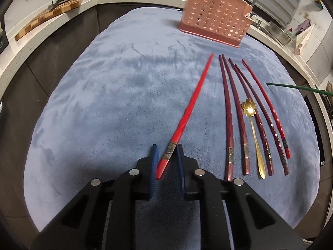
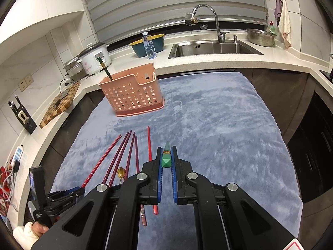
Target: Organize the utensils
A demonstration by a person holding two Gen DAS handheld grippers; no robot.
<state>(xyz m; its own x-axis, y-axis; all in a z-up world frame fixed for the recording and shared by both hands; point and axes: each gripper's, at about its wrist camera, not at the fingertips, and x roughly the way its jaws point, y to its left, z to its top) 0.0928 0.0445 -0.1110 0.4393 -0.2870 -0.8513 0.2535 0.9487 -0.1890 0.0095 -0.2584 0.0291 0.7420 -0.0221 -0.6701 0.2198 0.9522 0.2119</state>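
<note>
On the far left, on the white counter (image 2: 133, 68), a wooden cutting board (image 1: 50, 15) lies beside the wall. Next comes the blue cloth (image 1: 116, 95) that covers the table, and the left gripper (image 1: 167, 149) is low over it. Its two blue fingers (image 1: 154, 158) stand on each side of the back end of a bright red chopstick (image 1: 187, 112); a small gap shows on both sides, so I cannot tell if they really press it. This chopstick points away toward the pink perforated utensil holder (image 1: 216, 13), which stands upright at the far part of the cloth. One green chopstick with a gold band (image 2: 105, 67) already leans inside the holder at its left side. To the right of the bright red chopstick lie five dark red chopsticks (image 1: 229, 112) side by side in a fan, and a gold spoon with a flower-shaped bowl (image 1: 252, 133) lies among them. Further right, the right gripper (image 2: 167, 153) is raised above the cloth, and its fingers are closed on the thick end of a green chopstick (image 2: 166, 160); in the left wrist view the thin shaft of it enters from the right edge. Behind, on the right, there is the steel sink (image 2: 214, 49) with its faucet (image 2: 208, 18).
</note>
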